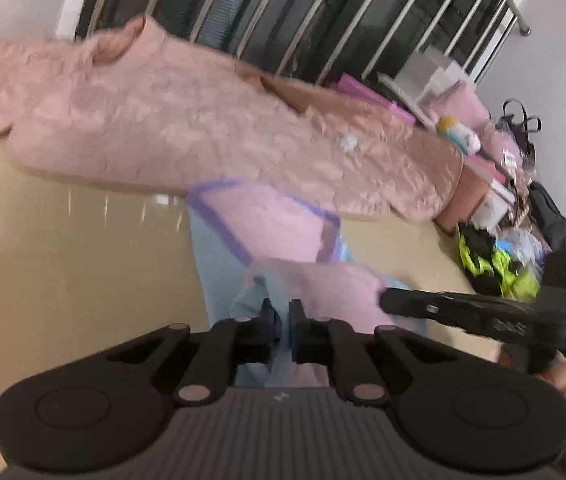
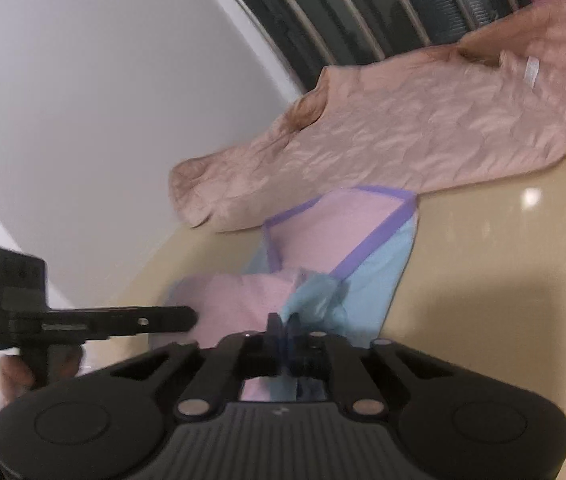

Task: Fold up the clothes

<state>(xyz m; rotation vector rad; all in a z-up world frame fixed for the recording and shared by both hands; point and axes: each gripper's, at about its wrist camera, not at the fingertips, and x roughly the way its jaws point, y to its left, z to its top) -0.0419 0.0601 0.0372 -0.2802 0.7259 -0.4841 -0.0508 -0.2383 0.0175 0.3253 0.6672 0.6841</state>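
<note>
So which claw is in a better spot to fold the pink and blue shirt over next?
Hard to pick; probably both together. The left claw and the right claw each look shut on the near edge of the pink and blue shirt, side by side, so neither has a clear advantage.

No text can be read: the white tag (image 2: 532, 71) on the peach garment (image 2: 403, 136) is blurred, its print illegible.
</note>
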